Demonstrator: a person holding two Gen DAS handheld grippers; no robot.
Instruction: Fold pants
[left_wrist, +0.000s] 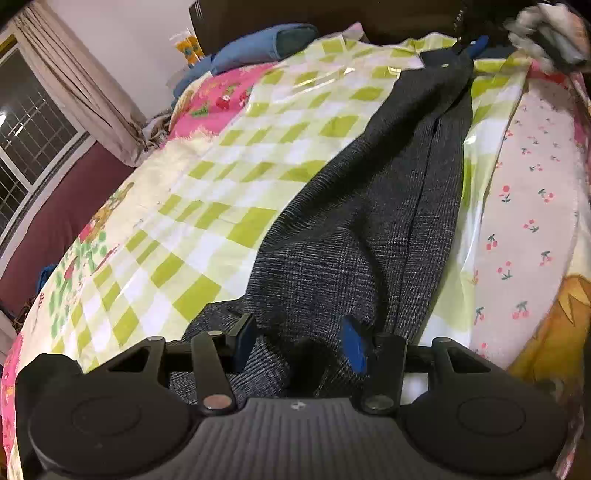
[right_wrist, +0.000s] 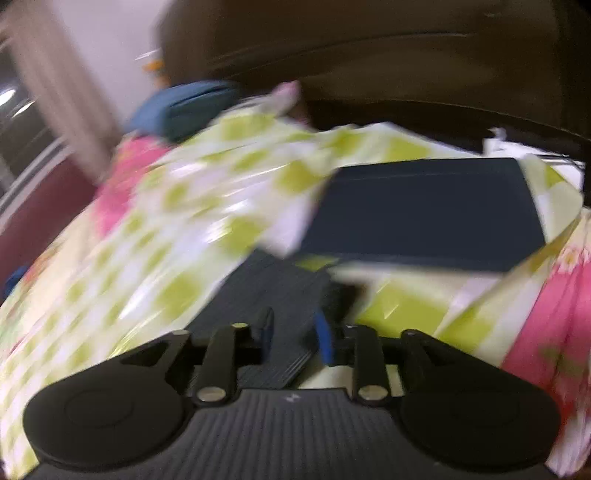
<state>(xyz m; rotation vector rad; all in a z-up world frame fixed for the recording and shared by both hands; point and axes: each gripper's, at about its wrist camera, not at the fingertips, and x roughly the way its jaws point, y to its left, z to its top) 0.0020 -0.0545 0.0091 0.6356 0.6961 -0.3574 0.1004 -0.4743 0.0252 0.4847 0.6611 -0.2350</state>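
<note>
**benchwarmer:** how far along are the pants?

**me:** Early, I'd say. The pants (left_wrist: 351, 192) lie stretched long down the bed and run away from me toward the headboard. The legs look laid together, with one seam line down the middle. No crosswise fold shows, so I reckon the end-to-end folding is all still to do.

**benchwarmer:** you got hold of them?

**me:** My left fingers (left_wrist: 243, 334) stand well apart over the near end, with a ridge of cloth humped up between them. I honestly can't tell if they're pinching it or just straddling it. My right fingers (right_wrist: 324, 341) are parted a little over dark cloth. That view's badly smeared, but nothing looks pinched.

**benchwarmer:** what's the fabric like?

**me:** It's a dark grey weave with a fine pale crosshatch, fairly thick, and it falls in soft rounded folds, not sharp creases. Under it is a glossy sheet (left_wrist: 258, 122) in green and white checks, plastic-looking and probably slippery. Beside that is a fuzzy pale blanket (left_wrist: 528, 192) printed with cherries, and there's a blue pillow (left_wrist: 258, 48) at the far end. The right view also shows a flat dark rectangle (right_wrist: 424, 214) further up the bed. No idea what it is.
</note>
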